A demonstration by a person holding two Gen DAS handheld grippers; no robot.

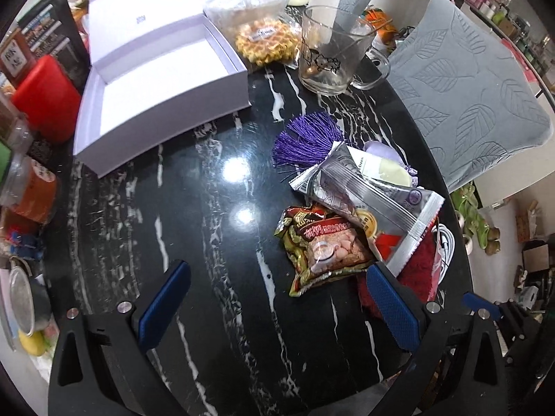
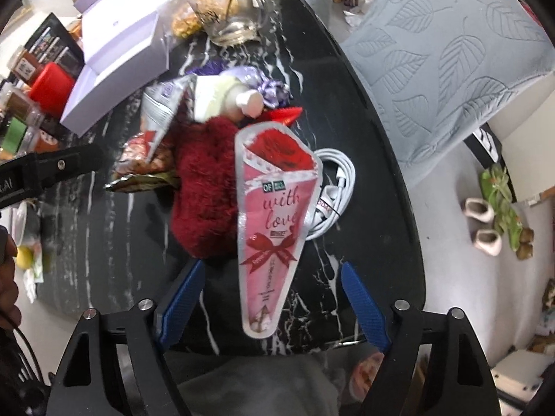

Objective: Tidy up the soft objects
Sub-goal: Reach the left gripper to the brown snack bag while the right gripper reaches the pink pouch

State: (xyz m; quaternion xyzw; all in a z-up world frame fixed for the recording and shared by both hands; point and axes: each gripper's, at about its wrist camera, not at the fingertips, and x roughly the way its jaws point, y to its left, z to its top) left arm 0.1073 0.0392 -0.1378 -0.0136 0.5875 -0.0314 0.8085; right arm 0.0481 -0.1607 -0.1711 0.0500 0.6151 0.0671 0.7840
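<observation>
The left gripper (image 1: 274, 306) hovers low over the black marble table (image 1: 208, 242), tilted down toward it, its jaws spread wide with nothing between the blue textured pads (image 1: 164, 306). Just ahead of its right pad lies a crinkled brown snack packet (image 1: 322, 246), and overlapping that, farther forward, a glossy silver foil packet (image 1: 367, 201); beyond these sit a purple tassel (image 1: 307, 138) of fine threads and a smooth pale cream tube (image 1: 385, 170). Beside the right pad, partly under the silver packet, a fuzzy dark red plush (image 1: 419, 270) shows. Well ahead of the left pad an open lilac cardboard box (image 1: 156, 79) stands with its lid up, and a clear glass mug (image 1: 333, 52) sits farther ahead to the right. The right gripper (image 2: 274, 308) also angles down over the table edge, jaws wide and gripping nothing. Between its pads, reaching forward, lies a flat cone-shaped pink packet (image 2: 274, 215) printed with a red bow and "with love", resting partly on the shaggy red plush (image 2: 204, 190) just ahead of the left pad. A coiled white cable (image 2: 333, 190) lies ahead of the right pad, touching the pink packet's edge. A grey leaf-embossed cushion (image 2: 447, 55) sits well off to the right.
</observation>
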